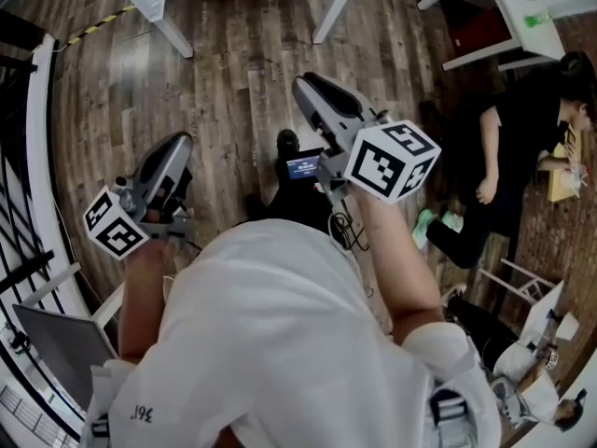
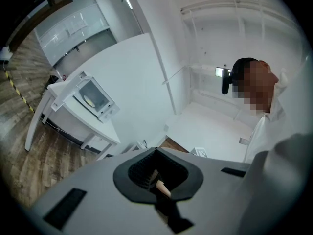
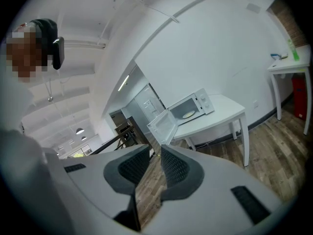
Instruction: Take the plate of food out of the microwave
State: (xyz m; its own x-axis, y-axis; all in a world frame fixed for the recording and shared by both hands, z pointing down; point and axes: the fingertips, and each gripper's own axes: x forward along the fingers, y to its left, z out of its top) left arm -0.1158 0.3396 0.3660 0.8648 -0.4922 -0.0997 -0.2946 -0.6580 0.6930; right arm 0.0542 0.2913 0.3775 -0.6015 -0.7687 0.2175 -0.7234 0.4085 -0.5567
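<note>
**A:** What of the left claw point(image 2: 156, 153)?

**B:** Clenched, its ridged pads meeting at the tips. The right claw point(image 3: 155, 152) is released, its pads apart, with only floorboards showing through the gap.

**A:** And around them?

**B:** Wooden floor point(image 1: 233, 63) on all sides. A person point(image 1: 280, 343) in a white shirt holds both claws out in front, well apart from the white worktop point(image 3: 227, 107) that stands against the wall.

**A:** What stands on that worktop?

**B:** A white microwave point(image 3: 203, 102), near the worktop's left end as the right gripper view has it. Its door point(image 3: 164, 126) hangs wide open past that end.

**A:** The plate?

**B:** The plate of food point(image 3: 188, 115) lies inside the microwave, a pale disc on the chamber floor, seen through the open front. Neither claw is near it.
</note>
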